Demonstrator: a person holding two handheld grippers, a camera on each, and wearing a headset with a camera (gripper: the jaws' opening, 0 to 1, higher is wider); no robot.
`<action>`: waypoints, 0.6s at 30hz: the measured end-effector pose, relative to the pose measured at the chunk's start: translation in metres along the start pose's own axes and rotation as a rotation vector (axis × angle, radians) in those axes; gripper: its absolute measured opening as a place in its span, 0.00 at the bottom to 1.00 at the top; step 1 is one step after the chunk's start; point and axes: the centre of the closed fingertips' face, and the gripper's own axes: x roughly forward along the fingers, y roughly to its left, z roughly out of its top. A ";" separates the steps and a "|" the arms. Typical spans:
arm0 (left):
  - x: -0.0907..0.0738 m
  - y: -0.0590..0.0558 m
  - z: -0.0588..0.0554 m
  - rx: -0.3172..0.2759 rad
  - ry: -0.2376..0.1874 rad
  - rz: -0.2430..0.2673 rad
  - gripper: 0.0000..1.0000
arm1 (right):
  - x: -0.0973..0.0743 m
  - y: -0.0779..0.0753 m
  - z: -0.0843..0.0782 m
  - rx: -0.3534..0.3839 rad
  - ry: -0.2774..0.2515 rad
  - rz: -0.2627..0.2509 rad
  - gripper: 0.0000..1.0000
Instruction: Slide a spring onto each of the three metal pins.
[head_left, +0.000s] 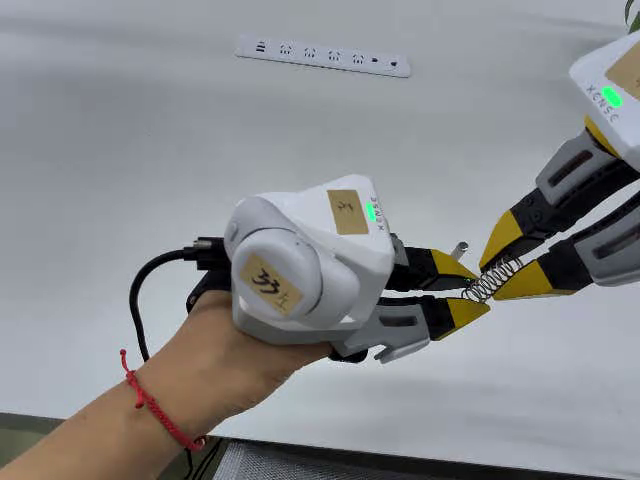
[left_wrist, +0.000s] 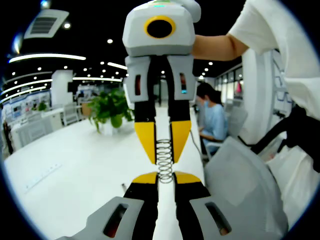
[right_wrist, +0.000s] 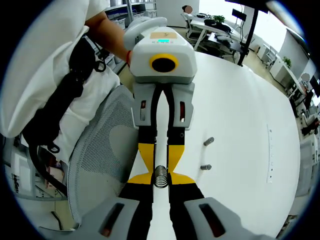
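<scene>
Stretching between both claws, the spring (head_left: 494, 279) is held up above the white table (head_left: 150, 180), off to the right in the head view. The right gripper (head_left: 490, 281) has it from the far side, jaws narrow on the coils. The left gripper (left_wrist: 165, 178) meets it nose to nose, jaws pinched in on the spring's near end. A pin (right_wrist: 208, 141) and a second pin (right_wrist: 205, 167) sit on the table, near each other, not touching. A power strip (head_left: 322, 55) lies well back.
</scene>
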 end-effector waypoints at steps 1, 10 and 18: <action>0.000 0.000 0.000 0.002 0.002 0.000 0.11 | 0.000 0.000 0.000 -0.002 0.001 0.000 0.12; 0.000 0.000 0.000 -0.002 0.006 0.002 0.11 | 0.000 0.001 0.000 -0.007 0.002 -0.003 0.12; 0.000 0.000 0.000 0.011 0.005 0.003 0.11 | 0.001 0.001 -0.001 -0.009 0.007 -0.003 0.12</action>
